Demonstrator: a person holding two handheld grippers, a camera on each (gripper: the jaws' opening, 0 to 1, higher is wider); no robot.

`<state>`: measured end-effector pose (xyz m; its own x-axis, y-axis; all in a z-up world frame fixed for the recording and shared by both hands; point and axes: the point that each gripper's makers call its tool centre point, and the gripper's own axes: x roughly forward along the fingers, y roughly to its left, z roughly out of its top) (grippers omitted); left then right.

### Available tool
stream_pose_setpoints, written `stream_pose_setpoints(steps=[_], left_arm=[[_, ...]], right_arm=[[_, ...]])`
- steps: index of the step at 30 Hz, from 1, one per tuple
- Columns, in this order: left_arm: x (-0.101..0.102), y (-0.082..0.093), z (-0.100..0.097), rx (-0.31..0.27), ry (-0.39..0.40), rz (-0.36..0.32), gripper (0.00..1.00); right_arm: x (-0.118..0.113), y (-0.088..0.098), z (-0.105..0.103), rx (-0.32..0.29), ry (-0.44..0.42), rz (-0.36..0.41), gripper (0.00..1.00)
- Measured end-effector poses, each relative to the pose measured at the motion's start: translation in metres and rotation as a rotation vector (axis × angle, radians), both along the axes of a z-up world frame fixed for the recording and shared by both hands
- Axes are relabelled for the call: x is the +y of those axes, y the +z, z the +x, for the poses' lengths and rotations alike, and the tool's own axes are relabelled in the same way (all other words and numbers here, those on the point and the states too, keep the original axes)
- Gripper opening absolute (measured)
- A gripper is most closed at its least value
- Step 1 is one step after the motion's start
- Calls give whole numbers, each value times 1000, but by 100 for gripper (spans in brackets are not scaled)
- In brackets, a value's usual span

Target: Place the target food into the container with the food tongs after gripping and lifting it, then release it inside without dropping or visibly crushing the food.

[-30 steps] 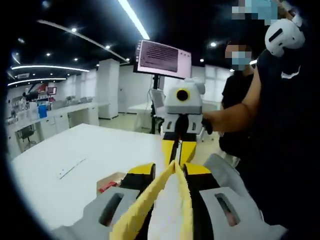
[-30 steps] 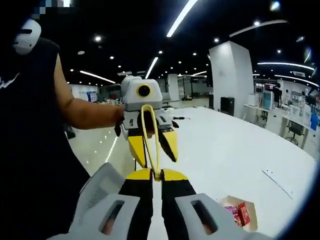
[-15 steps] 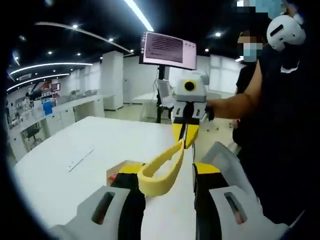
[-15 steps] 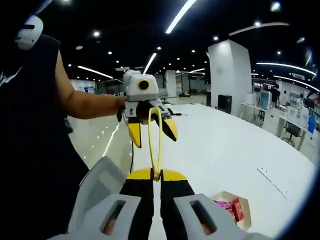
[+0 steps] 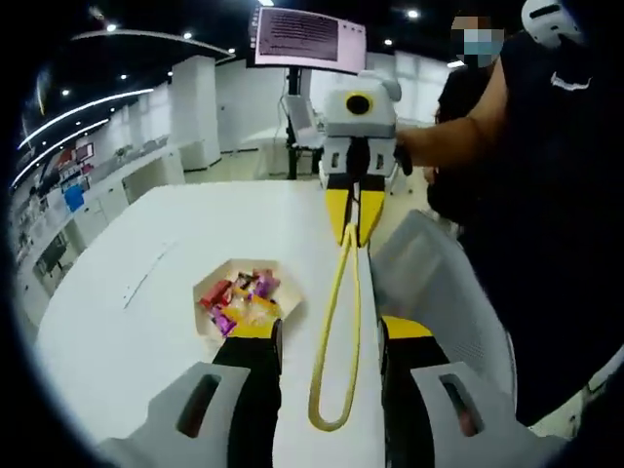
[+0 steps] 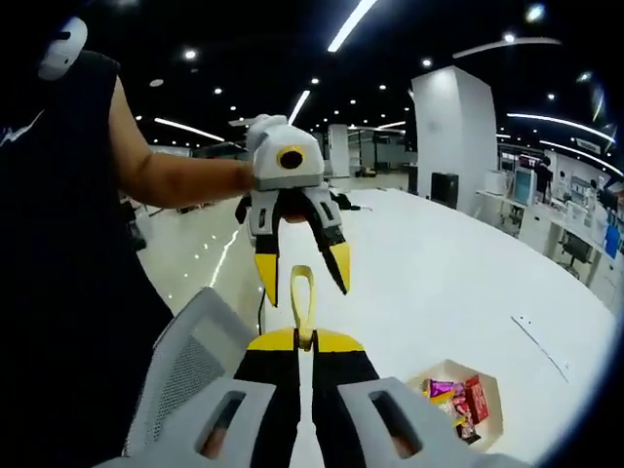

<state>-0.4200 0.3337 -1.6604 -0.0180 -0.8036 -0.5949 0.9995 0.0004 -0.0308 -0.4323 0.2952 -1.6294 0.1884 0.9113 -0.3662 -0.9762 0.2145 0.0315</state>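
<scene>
Right hand-held gripper [image 6: 300,343] pinched on yellow food tongs [image 5: 336,331] at their tip end, left hand-held gripper [image 5: 330,343] jaws apart w/ tongs' loop hanging btwn, snack packets [image 5: 241,296] in paper container [image 5: 207,290] on white counter [image 5: 136,322].

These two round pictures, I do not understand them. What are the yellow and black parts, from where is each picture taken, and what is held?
A person holds one hand-held gripper in each hand, and a camera rides on each. In the left gripper view, the left gripper stands open, while the right gripper opposite pinches the yellow food tongs. The right gripper view looks along the right gripper, shut on the tongs, toward the open left gripper. A container of wrapped snacks lies on the white table.
</scene>
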Motion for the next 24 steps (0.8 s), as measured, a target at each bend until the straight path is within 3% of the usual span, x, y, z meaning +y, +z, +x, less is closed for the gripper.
stream_pose_setpoints(steps=[3,7,11,12,17,24], left_arm=[[0,-3,0,3,-13,5,16],[-3,-5,-3,-21,-24,22,17],[-3,-15,-6,-98,-63,125,13],[-5,-15,-7,-82,-55,123,13],[-5,-19,-1,-117,-51,117,11],[-5,-34,2,-161,-63,176,12]], right_arm=[[0,-2,1,5,-9,3,1],[-3,-6,1,11,-15,11,1],[-3,-12,-1,16,-2,4,1],[-4,-14,0,6,1,-5,2],[-7,-19,3,-16,-23,19,5],[-8,-36,7,-30,-23,-14,13]])
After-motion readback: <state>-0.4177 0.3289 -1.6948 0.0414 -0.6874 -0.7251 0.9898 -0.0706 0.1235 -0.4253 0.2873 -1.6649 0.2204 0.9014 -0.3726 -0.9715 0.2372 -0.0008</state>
